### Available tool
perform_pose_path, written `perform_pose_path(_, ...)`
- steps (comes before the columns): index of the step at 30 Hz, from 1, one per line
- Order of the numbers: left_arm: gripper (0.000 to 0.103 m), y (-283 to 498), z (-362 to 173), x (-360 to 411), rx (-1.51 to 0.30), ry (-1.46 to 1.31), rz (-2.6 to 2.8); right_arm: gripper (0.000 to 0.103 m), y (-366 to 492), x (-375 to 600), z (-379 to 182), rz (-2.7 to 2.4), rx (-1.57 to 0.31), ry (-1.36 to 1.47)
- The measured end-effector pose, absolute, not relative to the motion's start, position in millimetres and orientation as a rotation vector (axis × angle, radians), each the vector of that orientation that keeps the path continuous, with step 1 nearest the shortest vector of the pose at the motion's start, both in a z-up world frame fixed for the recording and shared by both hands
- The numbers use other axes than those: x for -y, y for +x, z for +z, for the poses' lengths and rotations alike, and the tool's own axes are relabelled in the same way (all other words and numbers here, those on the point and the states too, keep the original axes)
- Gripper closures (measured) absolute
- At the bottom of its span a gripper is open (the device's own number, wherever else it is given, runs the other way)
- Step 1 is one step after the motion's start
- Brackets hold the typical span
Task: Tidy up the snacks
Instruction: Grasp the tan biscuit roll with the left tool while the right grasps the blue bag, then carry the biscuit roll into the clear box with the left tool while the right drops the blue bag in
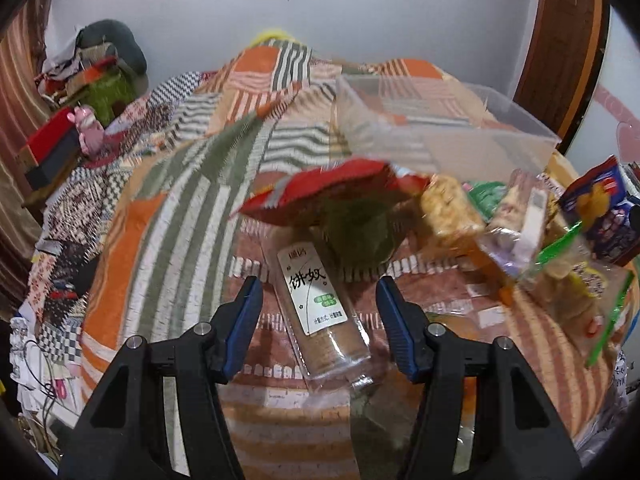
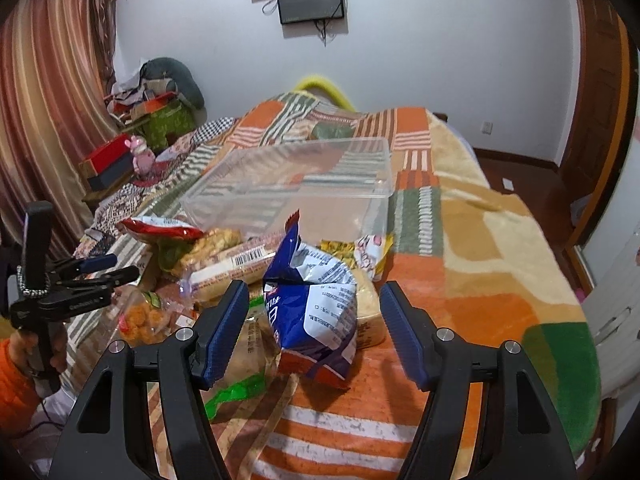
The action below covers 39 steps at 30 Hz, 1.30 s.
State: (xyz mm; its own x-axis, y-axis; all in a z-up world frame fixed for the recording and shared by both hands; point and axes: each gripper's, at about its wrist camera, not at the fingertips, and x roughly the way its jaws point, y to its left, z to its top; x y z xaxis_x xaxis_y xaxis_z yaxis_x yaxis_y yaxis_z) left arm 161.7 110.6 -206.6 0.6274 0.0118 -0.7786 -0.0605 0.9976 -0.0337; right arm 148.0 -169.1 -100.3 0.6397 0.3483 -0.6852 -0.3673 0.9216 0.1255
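Snacks lie in a pile on the patchwork bedspread in front of a clear plastic bin (image 1: 448, 128) (image 2: 304, 184). My left gripper (image 1: 319, 300) is open, its jaws on either side of a clear biscuit sleeve with a white label (image 1: 320, 312). A red bag (image 1: 328, 192) (image 2: 164, 228) lies just beyond it, next to a crispy rice bar (image 1: 448, 212). My right gripper (image 2: 314, 308) is open, straddling a blue and white bag (image 2: 316, 312) without touching it. The left gripper also shows in the right wrist view (image 2: 104, 270).
More packets lie around: a barcoded long pack (image 2: 236, 268), a bag of orange puffs (image 2: 144, 316), a yellow packet (image 2: 360, 252), a green-edged clear bag (image 1: 576, 280). A red box (image 2: 108, 156) and pink toy (image 2: 140, 156) sit at the left. The bed edge drops off at the right.
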Motion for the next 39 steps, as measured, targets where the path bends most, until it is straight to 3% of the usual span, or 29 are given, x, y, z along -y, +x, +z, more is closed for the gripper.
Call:
perform_pose_path(13, 0.052, 181, -242, -134, -0.963, -0.246, 0.000, 0.048, 169, 164, -126, 0.437, -0.864, -0.012)
perform_pose_path(18, 0.065, 185, -243, -132, -0.971, -0.196, 0.057, 0.056, 169, 166, -125, 0.433, -0.860, -0.002)
perform_pose_path(22, 0.066, 183, -241, -132, -0.976, -0.167, 0.076, 0.062, 167, 168, -120, 0.431, -0.843, -0.001)
perform_pose_path(28, 0.067, 166, -232, -138, -0.987, -0.207, 0.088, 0.066, 163, 171, -109, 0.425, -0.803, -0.001)
perform_pose_path(39, 0.069, 124, -166, -132, -0.872, -0.188, 0.082, 0.067, 153, 180, -81, 0.429, -0.708, 0.019)
